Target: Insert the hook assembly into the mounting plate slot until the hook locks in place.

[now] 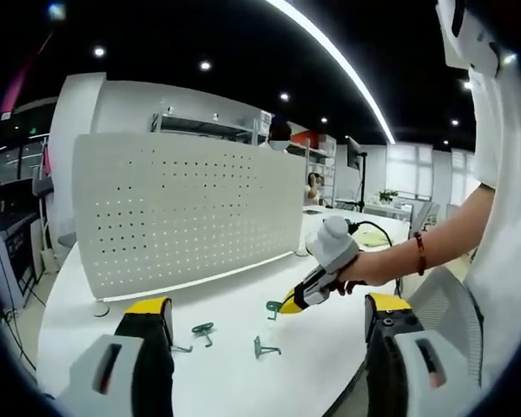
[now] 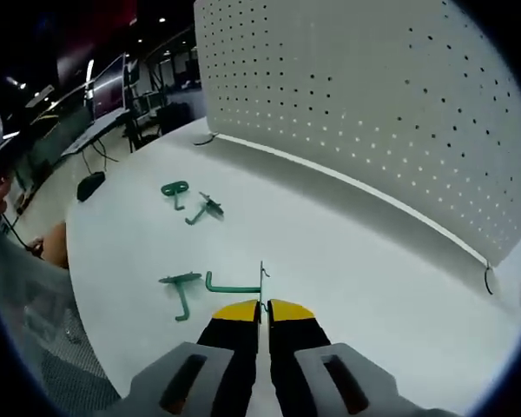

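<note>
In the right gripper view, the right gripper [image 2: 264,306] rises from the bottom centre with its yellow-tipped fingers [image 2: 237,311] pressed together on a green hook [image 2: 234,286], pinching its thin end; the hook's long bar runs left across the white table [image 2: 356,287]. Another green hook [image 2: 181,291] lies just left of it, and two more [image 2: 175,189] [image 2: 204,208] lie nearer the upper left. The white pegboard [image 2: 391,95] stands upright across the upper right.

In the left gripper view, the left gripper [image 1: 269,317] has its fingers [image 1: 148,307] spread wide apart, holding nothing. Between them lie two green hooks [image 1: 203,331] [image 1: 263,349]. A person's hand [image 1: 365,269] holds the right gripper at centre right; the pegboard [image 1: 187,208] fills the centre left.
</note>
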